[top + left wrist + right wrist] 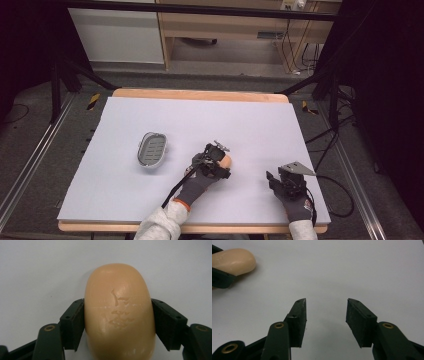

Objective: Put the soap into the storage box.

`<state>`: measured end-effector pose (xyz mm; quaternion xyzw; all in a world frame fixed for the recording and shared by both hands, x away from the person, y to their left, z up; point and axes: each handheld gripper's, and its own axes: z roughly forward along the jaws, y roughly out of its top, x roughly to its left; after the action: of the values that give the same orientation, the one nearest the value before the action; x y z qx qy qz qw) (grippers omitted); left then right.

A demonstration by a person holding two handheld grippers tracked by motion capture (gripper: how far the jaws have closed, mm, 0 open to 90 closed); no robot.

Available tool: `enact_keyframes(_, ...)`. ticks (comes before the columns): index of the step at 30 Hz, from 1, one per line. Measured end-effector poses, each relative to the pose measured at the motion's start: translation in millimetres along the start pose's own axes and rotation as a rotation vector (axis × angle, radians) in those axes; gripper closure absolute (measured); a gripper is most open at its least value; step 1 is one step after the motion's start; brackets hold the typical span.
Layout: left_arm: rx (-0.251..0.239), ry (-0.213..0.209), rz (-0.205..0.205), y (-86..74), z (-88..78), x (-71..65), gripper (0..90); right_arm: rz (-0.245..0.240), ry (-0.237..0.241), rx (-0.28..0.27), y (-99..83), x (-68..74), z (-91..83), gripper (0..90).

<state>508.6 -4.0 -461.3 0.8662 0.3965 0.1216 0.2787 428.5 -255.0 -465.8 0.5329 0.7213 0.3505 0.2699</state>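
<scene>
A peach-coloured oval bar of soap (120, 312) lies on the white table sheet, a little right of centre in the high view, where the soap (228, 161) peeks out past the hand. My left gripper (220, 161) is shut on the soap, with both black pads pressed against its long sides. A grey oval soap dish (152, 149) with a slatted floor sits to the left of that hand, apart from it. My right gripper (327, 301) stands open above bare sheet with nothing between its jaws. The soap (233, 260) lies off to its upper left in the right gripper view.
The white sheet (200, 120) covers a wooden-edged table. Black stands, cables and floor rails flank both sides. The right gripper (274, 179) rests near the table's front right corner.
</scene>
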Motion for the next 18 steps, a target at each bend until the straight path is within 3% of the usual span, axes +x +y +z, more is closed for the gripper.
enact_keyframes(10, -0.052, -0.016, 0.010, -0.2, -30.5, 5.5, 31.4, -0.003, -0.002, -0.002, 0.1, 0.2, -0.2, 50.9)
enact_keyframes(18, -0.088, -0.005, 0.000, -4.7, -52.8, 17.0, 31.5, -0.002, -0.001, -0.003, 0.0, 0.4, -0.1, 51.0)
